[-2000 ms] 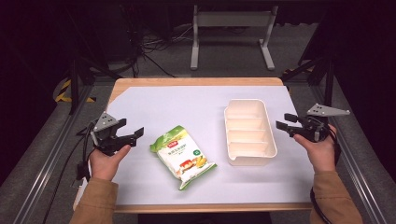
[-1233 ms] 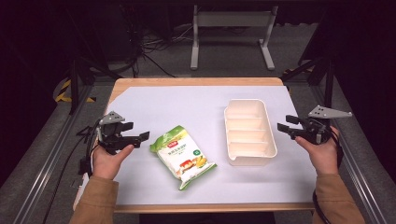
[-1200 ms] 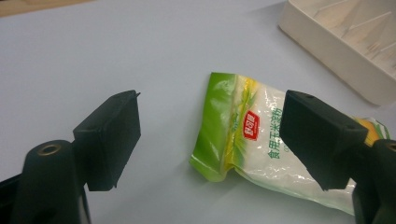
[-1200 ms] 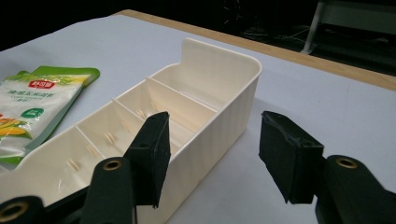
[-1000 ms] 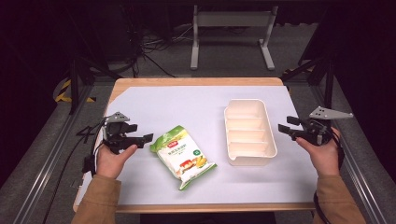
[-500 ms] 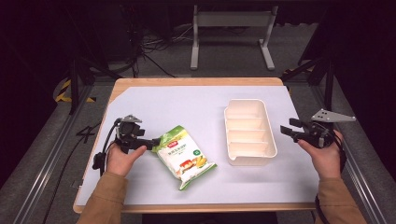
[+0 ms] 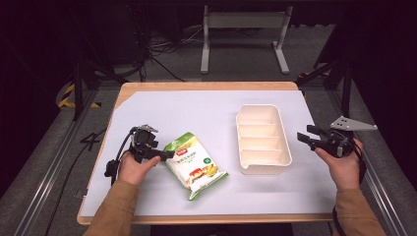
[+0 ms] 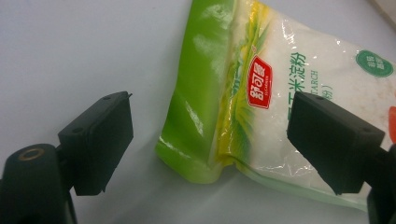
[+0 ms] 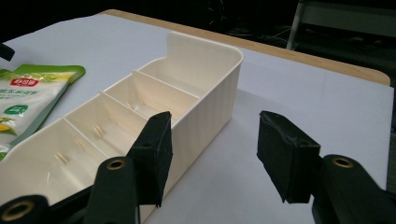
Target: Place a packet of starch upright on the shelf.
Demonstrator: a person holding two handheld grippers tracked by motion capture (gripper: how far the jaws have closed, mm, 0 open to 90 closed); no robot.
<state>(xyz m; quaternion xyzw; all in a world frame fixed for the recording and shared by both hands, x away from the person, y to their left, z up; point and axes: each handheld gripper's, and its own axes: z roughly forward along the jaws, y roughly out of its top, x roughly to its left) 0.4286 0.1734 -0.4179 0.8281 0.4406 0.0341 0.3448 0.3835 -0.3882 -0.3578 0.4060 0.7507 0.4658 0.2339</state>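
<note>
Our left tool (image 8: 210, 140) is spread wide, its jaws straddling the green corner of the starch bag (image 8: 280, 98), whose red label reads clearly up close. Since half a second ago it has slid right to the bag's edge. Our right tool (image 7: 314, 140), released, hovers beside the divided tray (image 7: 263, 140) on the surface (image 7: 196, 108).

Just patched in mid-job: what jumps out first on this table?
The green and white food packet lies flat left of the table's middle, and the left gripper sits at its upper corner with jaws open, the packet's corner between them. To the right stands an empty cream tray with four compartments, lengthwise away from the person. The right gripper is open just beside the tray's right wall, not touching it.
</note>
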